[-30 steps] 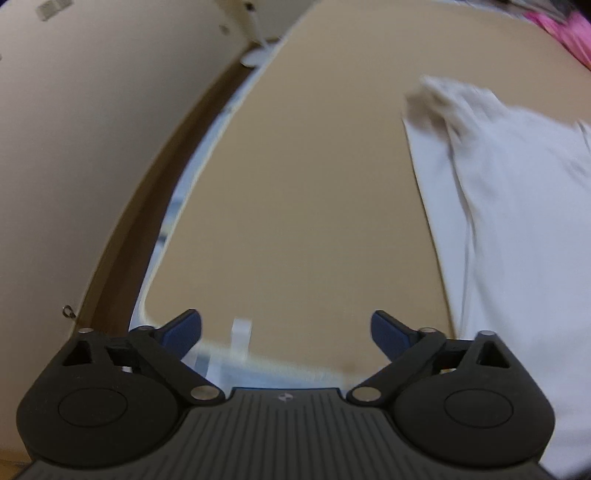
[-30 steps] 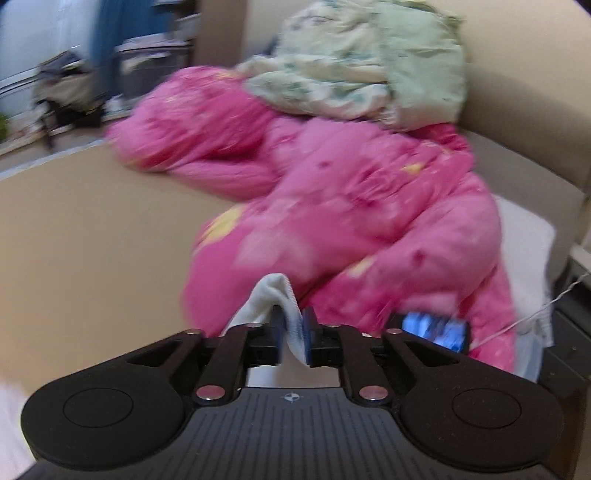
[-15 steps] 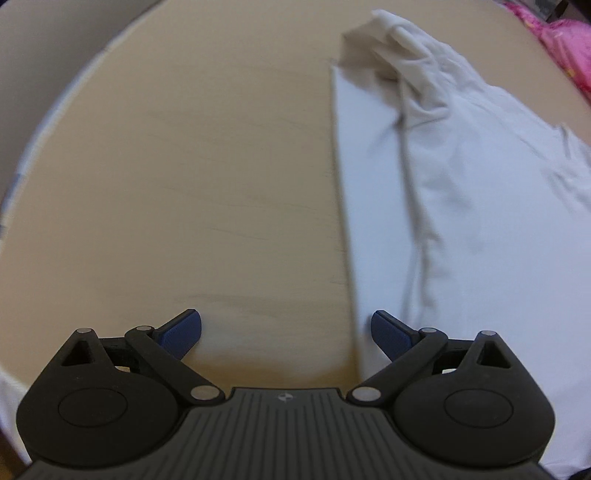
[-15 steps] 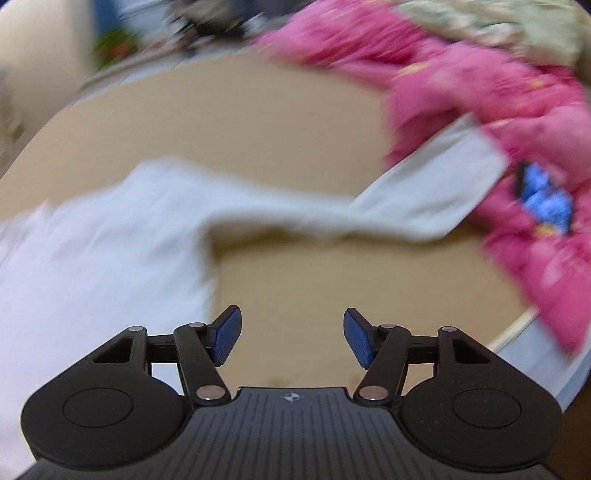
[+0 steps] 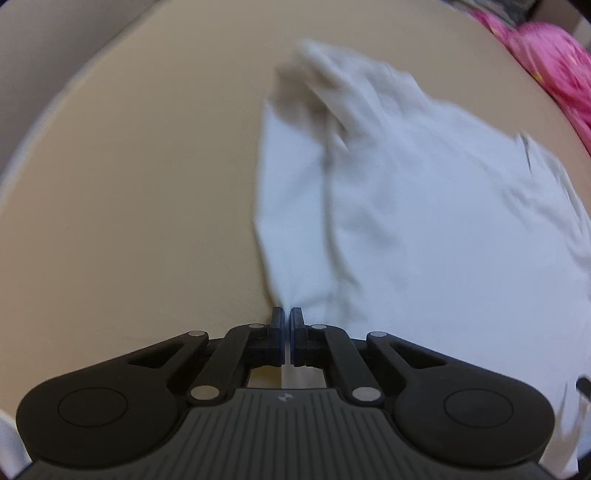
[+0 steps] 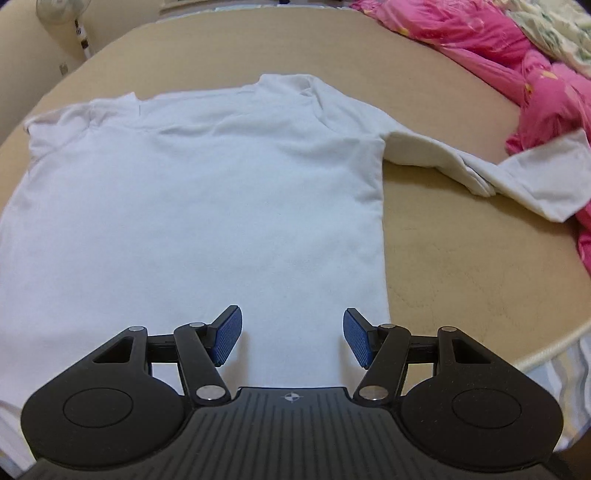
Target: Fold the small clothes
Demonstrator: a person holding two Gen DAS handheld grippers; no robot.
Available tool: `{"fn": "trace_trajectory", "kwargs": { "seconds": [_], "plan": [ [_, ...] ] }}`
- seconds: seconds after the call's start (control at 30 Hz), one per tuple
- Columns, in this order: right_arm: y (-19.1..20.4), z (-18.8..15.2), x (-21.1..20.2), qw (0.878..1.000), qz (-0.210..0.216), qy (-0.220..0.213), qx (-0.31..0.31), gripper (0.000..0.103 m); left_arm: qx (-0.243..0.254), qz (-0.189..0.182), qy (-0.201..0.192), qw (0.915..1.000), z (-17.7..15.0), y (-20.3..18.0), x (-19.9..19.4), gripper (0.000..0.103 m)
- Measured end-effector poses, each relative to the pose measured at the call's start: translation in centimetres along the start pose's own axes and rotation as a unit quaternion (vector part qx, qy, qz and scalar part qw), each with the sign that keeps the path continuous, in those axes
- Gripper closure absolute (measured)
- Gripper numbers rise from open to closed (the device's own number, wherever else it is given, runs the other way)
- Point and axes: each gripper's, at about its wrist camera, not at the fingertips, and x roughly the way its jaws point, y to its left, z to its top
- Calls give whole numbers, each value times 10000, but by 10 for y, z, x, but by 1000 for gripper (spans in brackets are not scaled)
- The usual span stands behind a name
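Note:
A white long-sleeved shirt (image 6: 207, 206) lies flat on the tan bed surface (image 6: 461, 258), collar at the far side. Its right sleeve (image 6: 517, 173) stretches out onto the pink quilt. In the left wrist view the shirt (image 5: 424, 221) runs away from me, its other sleeve (image 5: 325, 74) bunched at the far end. My left gripper (image 5: 286, 321) is shut on the shirt's near hem corner, and the cloth draws to a point at the pads. My right gripper (image 6: 291, 336) stands open just above the hem near the right side seam, with cloth lying beneath its fingers.
A crumpled pink quilt (image 6: 535, 74) fills the far right of the bed, also seen in the left wrist view (image 5: 554, 70). The bed's corded edge (image 6: 546, 354) curves past at the near right. A fan (image 6: 62, 11) stands beyond the far left corner.
My left gripper came down to the hem corner and shut on it. My right gripper let go of the sleeve, opened and swung down to the shirt's hem.

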Motion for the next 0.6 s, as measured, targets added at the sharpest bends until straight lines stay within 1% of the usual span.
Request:
{"fn": "trace_trajectory", "kwargs": {
  "seconds": [0.03,0.07,0.1,0.13,0.17,0.2,0.23,0.27,0.3,0.33,0.37,0.4,0.43,0.47,0.5,0.53,0.6],
  "plan": [
    [-4,0,1,10000,-13,8,-1,41,62,256,-240,9994,8,10,-13,101],
    [-5,0,3,10000,-24,30,5,41,154,542,-386,9977,16,19,-21,101],
    [-7,-3,3,10000,-39,43,11,41,236,971,-533,9936,30,37,-31,101],
    [-8,-5,4,10000,-60,51,-8,41,246,1313,-607,9892,43,52,-37,101],
    [-7,-8,6,9999,-87,67,-39,41,188,1701,-653,9831,60,74,-45,101],
    [-7,-10,7,9998,-123,103,-76,41,110,2009,-646,9774,75,94,-50,101],
    [-7,-14,6,9998,-134,123,-86,41,-58,2341,-621,9702,93,118,-54,100],
    [-8,-16,7,9997,-143,152,-85,41,-207,2592,-572,9639,106,136,-57,96],
    [-8,-19,8,9997,-152,197,-87,41,-380,2891,-485,9553,119,155,-57,94],
    [-7,-22,9,9996,-149,231,-97,41,-544,3136,-421,9471,128,169,-58,79],
    [-6,-24,9,9995,-144,249,-115,41,-761,3342,-380,9387,136,184,-59,49],
    [-4,-26,9,9994,-148,253,-160,41,-967,3390,-406,9349,140,196,-62,33],
    [-2,-28,8,9993,-163,237,-241,41,-1128,3330,-501,9348,140,204,-65,11],
    [1,-28,7,9991,-184,218,-325,41,-1269,3229,-607,9359,139,207,-66,8],
    [4,-29,6,9987,-209,204,-429,41,-1424,3070,-659,9387,133,213,-68,8],
    [5,-29,5,9984,-207,201,-477,41,-1613,2821,-631,9436,123,220,-69,8],
    [8,-28,4,9985,-151,219,-485,41,-1978,2205,-486,9539,103,228,-58,8]
  ]
}}
